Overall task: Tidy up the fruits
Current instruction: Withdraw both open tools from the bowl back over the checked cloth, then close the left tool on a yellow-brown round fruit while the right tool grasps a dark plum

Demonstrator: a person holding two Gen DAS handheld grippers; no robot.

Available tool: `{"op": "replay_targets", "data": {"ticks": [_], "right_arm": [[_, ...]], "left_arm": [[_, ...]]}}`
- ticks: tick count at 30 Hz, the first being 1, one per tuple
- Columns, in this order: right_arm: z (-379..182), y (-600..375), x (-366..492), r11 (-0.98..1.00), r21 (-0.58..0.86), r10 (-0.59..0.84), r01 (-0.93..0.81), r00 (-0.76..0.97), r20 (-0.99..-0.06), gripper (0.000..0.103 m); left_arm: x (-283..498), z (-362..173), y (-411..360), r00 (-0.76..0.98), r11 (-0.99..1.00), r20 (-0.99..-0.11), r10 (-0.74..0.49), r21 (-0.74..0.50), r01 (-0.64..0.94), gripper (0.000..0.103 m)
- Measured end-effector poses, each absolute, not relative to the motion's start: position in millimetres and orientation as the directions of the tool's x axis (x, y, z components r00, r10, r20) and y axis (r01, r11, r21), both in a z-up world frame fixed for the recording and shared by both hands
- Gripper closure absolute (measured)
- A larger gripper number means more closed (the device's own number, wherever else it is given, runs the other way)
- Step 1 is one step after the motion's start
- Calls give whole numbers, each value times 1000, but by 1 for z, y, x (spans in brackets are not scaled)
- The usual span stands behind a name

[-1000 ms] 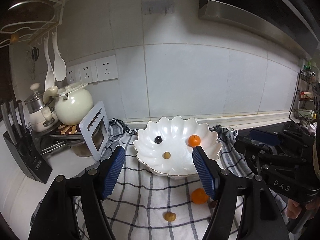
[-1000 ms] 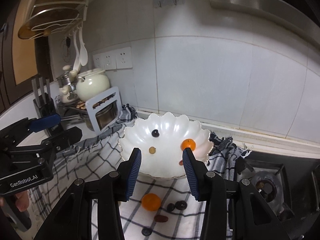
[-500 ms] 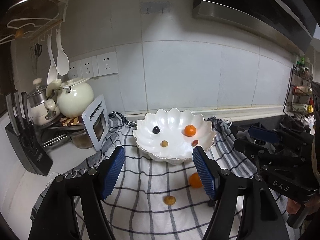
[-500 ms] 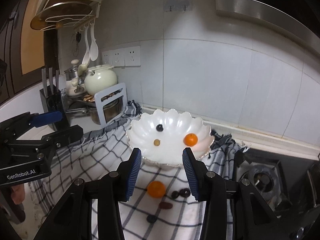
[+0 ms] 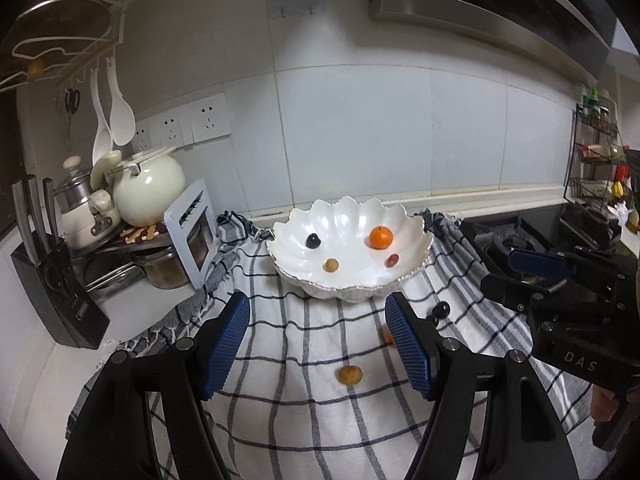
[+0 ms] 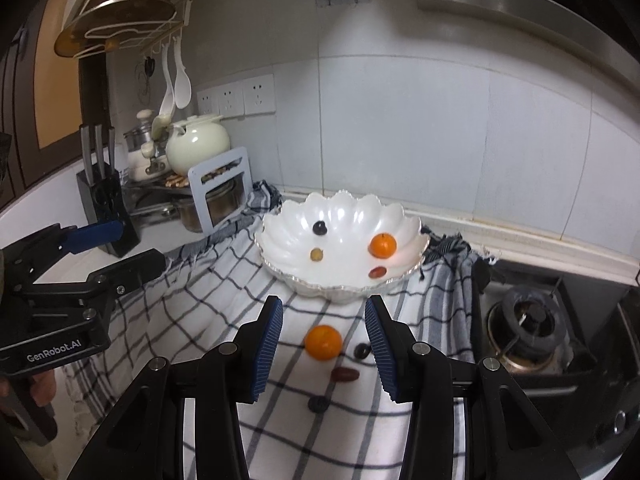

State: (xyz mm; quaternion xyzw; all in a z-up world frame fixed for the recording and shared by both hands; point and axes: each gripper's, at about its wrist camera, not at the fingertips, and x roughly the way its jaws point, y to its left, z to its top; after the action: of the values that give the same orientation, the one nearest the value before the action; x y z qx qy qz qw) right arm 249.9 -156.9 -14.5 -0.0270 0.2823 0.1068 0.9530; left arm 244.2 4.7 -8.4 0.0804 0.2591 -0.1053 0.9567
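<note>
A white scalloped bowl point(image 5: 408, 256) point(image 6: 280, 256) sits on a checked cloth and holds a small orange point(image 5: 380, 237) point(image 6: 383, 245), a dark grape point(image 5: 313, 241), a tan fruit point(image 5: 331, 265) and a reddish one point(image 5: 393, 259). On the cloth in front lie a second orange point(image 6: 323, 342), a dark grape point(image 6: 362, 351), a red-brown date point(image 6: 344, 374), another dark fruit point(image 6: 317, 403) and a tan fruit point(image 5: 350, 375). My left gripper point(image 5: 318, 344) hovers open over the cloth with nothing between its fingers. My right gripper point(image 6: 323, 350) is open, its blue pads either side of the loose orange, well above it.
A knife block point(image 5: 56, 304), a cream teapot point(image 5: 146, 188) and a pot rack point(image 5: 192, 236) crowd the left counter. A gas burner point(image 6: 528, 328) lies right of the cloth. The tiled wall is close behind the bowl. A spice shelf point(image 5: 596, 160) stands far right.
Both grippers have drawn back from the bowl and sunk a little; the bowl looks smaller and more cloth with loose fruit shows. Neither gripper's jaws moved.
</note>
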Motion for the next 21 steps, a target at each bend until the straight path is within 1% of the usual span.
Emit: {"op": "replay_targets", "data": {"ticks": [21], "right_arm": [[-70, -150, 250, 979, -11, 153, -204, 769, -620, 59]], "left_arm": [[256, -66, -1, 791, 936, -589, -169, 154, 315, 33]]}}
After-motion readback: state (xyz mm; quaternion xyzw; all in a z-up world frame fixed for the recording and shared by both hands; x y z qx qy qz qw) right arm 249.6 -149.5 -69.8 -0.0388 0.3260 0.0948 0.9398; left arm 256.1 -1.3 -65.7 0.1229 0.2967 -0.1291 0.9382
